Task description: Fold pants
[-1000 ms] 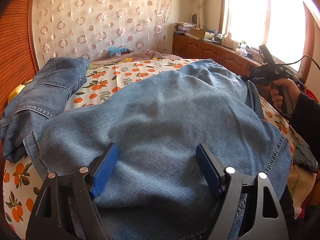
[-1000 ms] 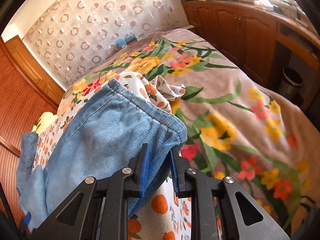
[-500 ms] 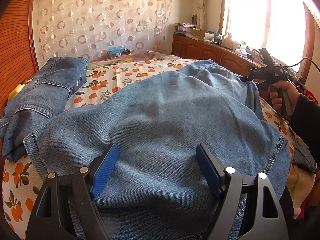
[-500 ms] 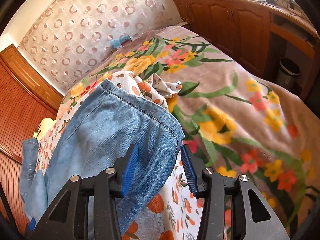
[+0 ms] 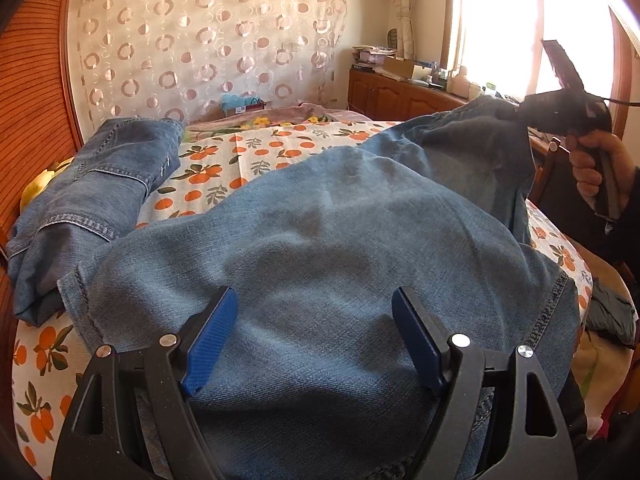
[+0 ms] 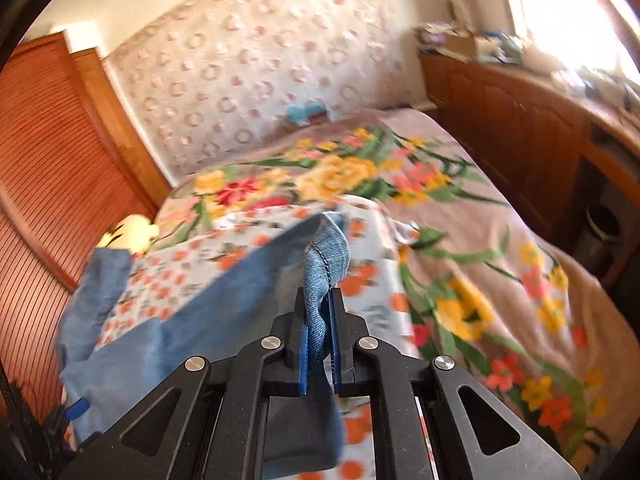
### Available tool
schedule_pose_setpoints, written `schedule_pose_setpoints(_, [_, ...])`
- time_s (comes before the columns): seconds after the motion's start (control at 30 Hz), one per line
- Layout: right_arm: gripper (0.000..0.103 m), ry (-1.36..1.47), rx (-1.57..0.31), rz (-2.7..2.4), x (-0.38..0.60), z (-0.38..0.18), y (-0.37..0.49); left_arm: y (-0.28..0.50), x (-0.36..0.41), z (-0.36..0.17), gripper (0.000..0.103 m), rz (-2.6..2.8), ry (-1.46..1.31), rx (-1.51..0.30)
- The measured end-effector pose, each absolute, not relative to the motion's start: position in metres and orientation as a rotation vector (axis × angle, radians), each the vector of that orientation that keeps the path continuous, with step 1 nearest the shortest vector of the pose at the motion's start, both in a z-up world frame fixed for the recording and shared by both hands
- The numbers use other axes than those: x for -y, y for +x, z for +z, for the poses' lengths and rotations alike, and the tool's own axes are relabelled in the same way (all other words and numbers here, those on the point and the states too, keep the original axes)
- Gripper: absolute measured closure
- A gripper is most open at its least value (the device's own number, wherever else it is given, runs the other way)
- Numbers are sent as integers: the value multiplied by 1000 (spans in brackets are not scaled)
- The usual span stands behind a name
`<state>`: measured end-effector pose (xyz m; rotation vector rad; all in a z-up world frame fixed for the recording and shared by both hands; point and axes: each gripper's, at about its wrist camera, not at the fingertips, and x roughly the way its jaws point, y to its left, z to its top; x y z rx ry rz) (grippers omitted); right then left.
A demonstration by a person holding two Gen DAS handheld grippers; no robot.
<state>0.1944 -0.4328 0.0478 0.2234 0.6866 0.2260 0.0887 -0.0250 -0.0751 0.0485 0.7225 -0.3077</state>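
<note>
pants [image 5: 320,240]: blue denim, spread across the bed [image 5: 256,152], on an orange-print sheet [image 5: 40,360] over a floral blanket [image 6: 500,240]. one hem end was raised off the bed at the right.
right tool [image 6: 319,336]: jaws had just been closing and were clamped on the stitched hem of the pants, cloth pinched between the blue pads [image 6: 302,360]. a hand [image 5: 592,164] held its grip.
left tool [image 5: 312,340]: jaws stood wide apart over the near part of the pants; whether the pads pressed the cloth could not be told.
second jeans [image 5: 92,184]: bunched at the bed's left edge, just beside the pants.
bin [image 6: 602,236]: on the floor by the wooden cabinet [image 6: 512,120]; contents could not be told.
</note>
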Motion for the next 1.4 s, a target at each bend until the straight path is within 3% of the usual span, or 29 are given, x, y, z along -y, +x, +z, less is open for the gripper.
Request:
schedule_pose_setpoints(0.6, [100, 4, -492, 767, 241, 117, 69, 62, -57, -13, 23, -152, -19, -612])
schedule_pose_setpoints(0.97, [99, -133, -656, 919, 178, 54, 37, 63, -102, -24, 23, -83, -95, -636])
schedule_pose_setpoints(1.13, [90, -154, -712, 892, 180, 43, 43, 65, -96, -31, 23, -97, -92, -655])
schedule_pose_setpoints(1.3, [69, -136, -685, 855, 201, 60, 36, 67, -81, -30, 23, -124, -69, -660])
schedule_pose_setpoints(1.4, [63, -121, -668, 810, 218, 58, 30, 67, -70, -26, 23, -149, -57, -657])
